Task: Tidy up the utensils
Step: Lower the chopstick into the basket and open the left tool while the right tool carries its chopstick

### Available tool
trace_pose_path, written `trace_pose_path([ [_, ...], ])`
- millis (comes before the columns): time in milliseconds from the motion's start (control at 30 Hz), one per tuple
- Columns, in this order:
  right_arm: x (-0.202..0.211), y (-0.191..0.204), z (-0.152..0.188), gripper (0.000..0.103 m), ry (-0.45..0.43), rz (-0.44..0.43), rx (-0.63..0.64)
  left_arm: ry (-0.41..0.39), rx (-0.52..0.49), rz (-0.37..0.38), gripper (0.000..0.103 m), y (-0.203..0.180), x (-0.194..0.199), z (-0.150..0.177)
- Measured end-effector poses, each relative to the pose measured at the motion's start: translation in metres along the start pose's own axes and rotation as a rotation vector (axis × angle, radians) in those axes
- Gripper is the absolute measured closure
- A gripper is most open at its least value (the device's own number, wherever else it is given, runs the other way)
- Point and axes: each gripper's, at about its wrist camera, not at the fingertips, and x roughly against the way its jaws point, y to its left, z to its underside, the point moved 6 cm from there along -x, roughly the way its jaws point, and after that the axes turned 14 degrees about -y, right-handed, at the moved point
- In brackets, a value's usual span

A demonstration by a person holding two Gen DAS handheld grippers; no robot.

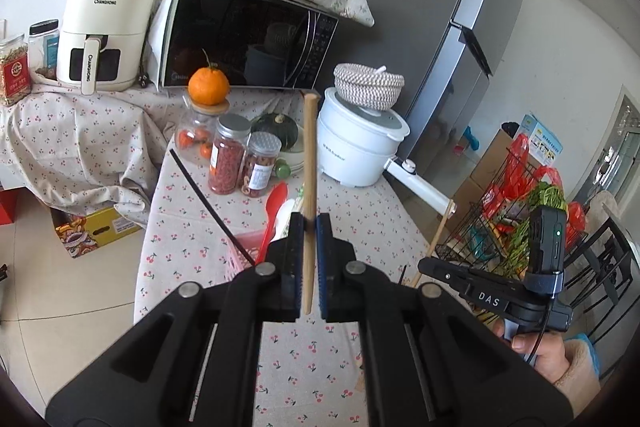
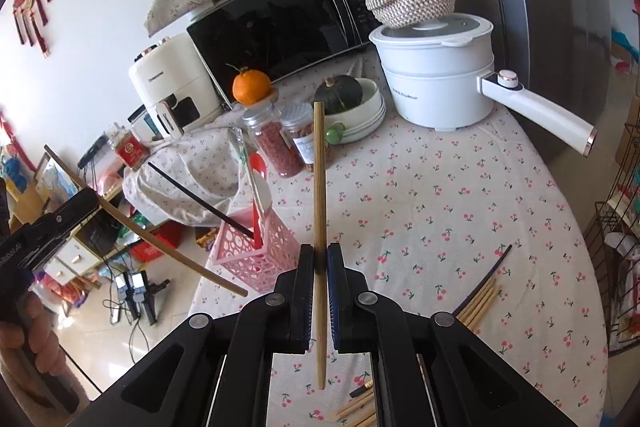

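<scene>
Both tools clenched, each on one bamboo chopstick: left tool (image 1: 308, 227) grips left chopstick (image 1: 309, 163), right tool (image 2: 320, 259) grips right chopstick (image 2: 319, 187), long axes running forward. Pink perforated plastic utensil basket (image 2: 256, 259) sits ahead-left of right tool, directly ahead of left tool, which is nearer. Loose chopsticks (image 2: 480, 299) lie on table (image 2: 440, 195) right of right tool.
</scene>
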Motion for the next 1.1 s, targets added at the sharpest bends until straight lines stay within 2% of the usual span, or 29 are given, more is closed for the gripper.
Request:
trace_pose_path([
  [133, 0.011, 0.004, -0.014, 0.097, -0.056, -0.010, -0.011, -0.116, 0.009, -0.025, 0.096, 0.004, 0.006, -0.017],
  [267, 0.011, 0.002, -0.020, 0.097, -0.080, -0.009, -0.025, -0.158, -0.031, -0.083, 0.096, 0.011, -0.005, -0.018],
  [433, 0.006, 0.001, -0.019, 0.097, -0.081, -0.007, -0.032, -0.108, -0.080, -0.146, 0.096, 0.022, -0.035, -0.004],
  [533, 0.004, 0.004, -0.019, 0.096, -0.085, -0.006, -0.022, -0.040, -0.094, -0.174, 0.096, 0.029, -0.058, 0.010],
  [667, 0.002, 0.010, -0.019, 0.097, -0.093, -0.010, -0.012, 0.014, -0.076, -0.204, 0.096, 0.040, -0.078, 0.024],
  [800, -0.001, 0.017, -0.020, 0.097, -0.105, -0.018, -0.009, 0.050, -0.064, -0.204, 0.096, 0.045, -0.091, 0.033],
  [867, -0.001, 0.022, -0.023, 0.097, -0.118, -0.023, -0.006, 0.084, -0.056, -0.201, 0.090, 0.046, -0.092, 0.037],
  [933, 0.000, 0.028, -0.027, 0.097, -0.138, -0.033, -0.006, 0.105, -0.057, -0.191, 0.070, 0.043, -0.089, 0.039],
  [1033, 0.005, 0.040, -0.038, 0.097, -0.192, -0.050, 0.001, 0.099, -0.082, -0.187, 0.048, 0.037, -0.076, 0.036],
  [1100, 0.007, 0.049, -0.045, 0.097, -0.236, -0.059, 0.002, 0.106, -0.100, -0.184, 0.043, 0.036, -0.067, 0.036],
])
